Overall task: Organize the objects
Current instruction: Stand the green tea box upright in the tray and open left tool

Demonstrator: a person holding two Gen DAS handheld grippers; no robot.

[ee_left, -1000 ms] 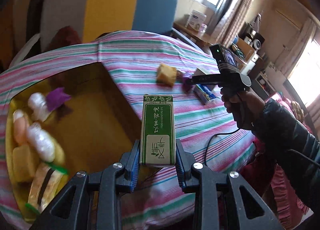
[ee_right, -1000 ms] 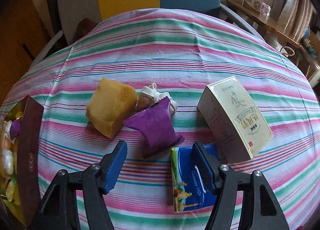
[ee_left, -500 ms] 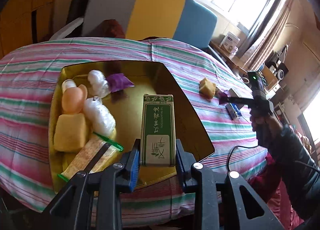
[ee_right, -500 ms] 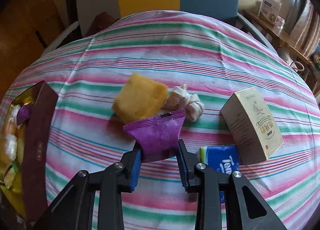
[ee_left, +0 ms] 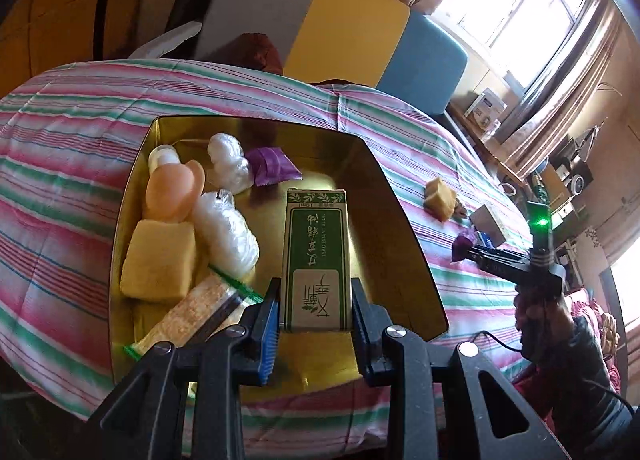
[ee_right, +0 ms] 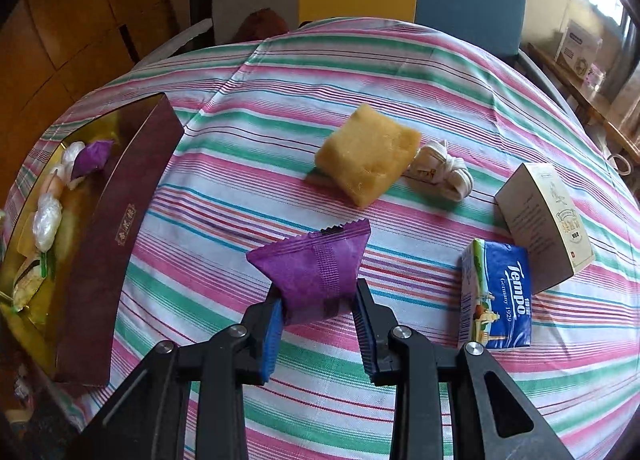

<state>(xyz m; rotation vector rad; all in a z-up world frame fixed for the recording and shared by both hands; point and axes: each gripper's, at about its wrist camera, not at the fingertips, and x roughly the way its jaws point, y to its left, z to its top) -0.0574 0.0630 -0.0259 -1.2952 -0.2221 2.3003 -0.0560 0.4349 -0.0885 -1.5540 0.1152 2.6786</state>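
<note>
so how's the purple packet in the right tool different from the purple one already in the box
The purple packet in the right tool is lifted off the striped cloth, pinched at one end; the purple packet in the gold box lies loose on the gold box floor beside a white wrapped sweet. Both share the same purple wrapper.

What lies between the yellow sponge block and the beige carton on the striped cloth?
A white knotted bundle, touching the sponge block, apart from the carton; right wrist view.

A striped-clothed desk carries everything. On it lie a maroon gift box, yellow sponge, white bundle, tissue pack and cream carton.
</note>
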